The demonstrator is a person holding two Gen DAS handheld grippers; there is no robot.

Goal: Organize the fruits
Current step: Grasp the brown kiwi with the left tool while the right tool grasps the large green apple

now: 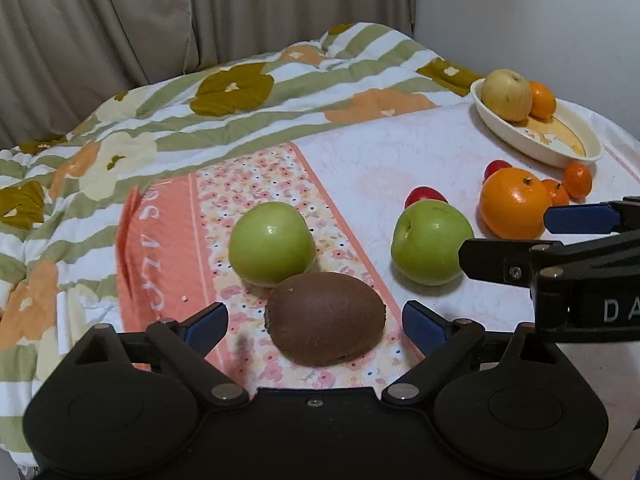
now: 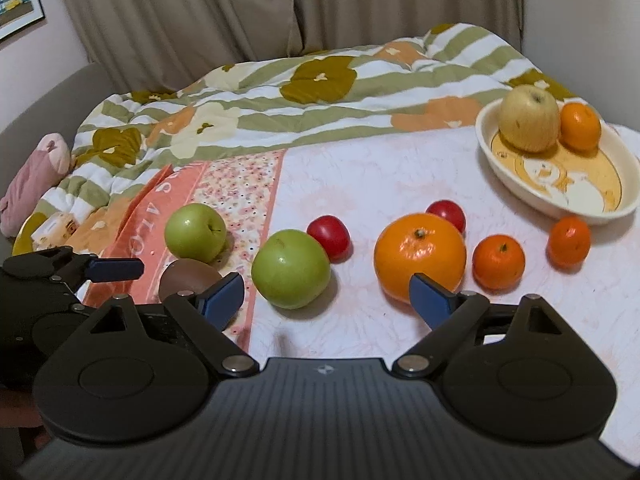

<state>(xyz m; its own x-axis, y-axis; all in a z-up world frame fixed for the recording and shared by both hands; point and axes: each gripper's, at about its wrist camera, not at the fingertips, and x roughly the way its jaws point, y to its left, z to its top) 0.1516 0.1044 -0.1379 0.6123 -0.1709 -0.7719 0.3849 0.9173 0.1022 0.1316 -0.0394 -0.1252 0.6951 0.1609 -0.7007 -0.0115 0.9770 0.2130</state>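
The left claw [image 1: 316,320] stands wide open and empty, its blue pads either side of the fuzzy brown oval kiwi [image 1: 325,317], which lies on the soft patterned bedsheet [image 1: 400,152] touching a round green apple [image 1: 272,243]. The right claw [image 2: 328,296] is equally spread and holds nothing, near a second green apple [image 2: 291,268] and the large orange [image 2: 420,256]. Closing off-centre could squirt the kiwi sideways, nudging the apple; the cream oval dish [image 2: 496,148], well apart, already holds two fruits.

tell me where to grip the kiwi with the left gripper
Across its short middle. The kiwi lies lengthwise across the open left gripper, so turn the fingers to span the narrow width, from the near side, clear of the green apple behind.
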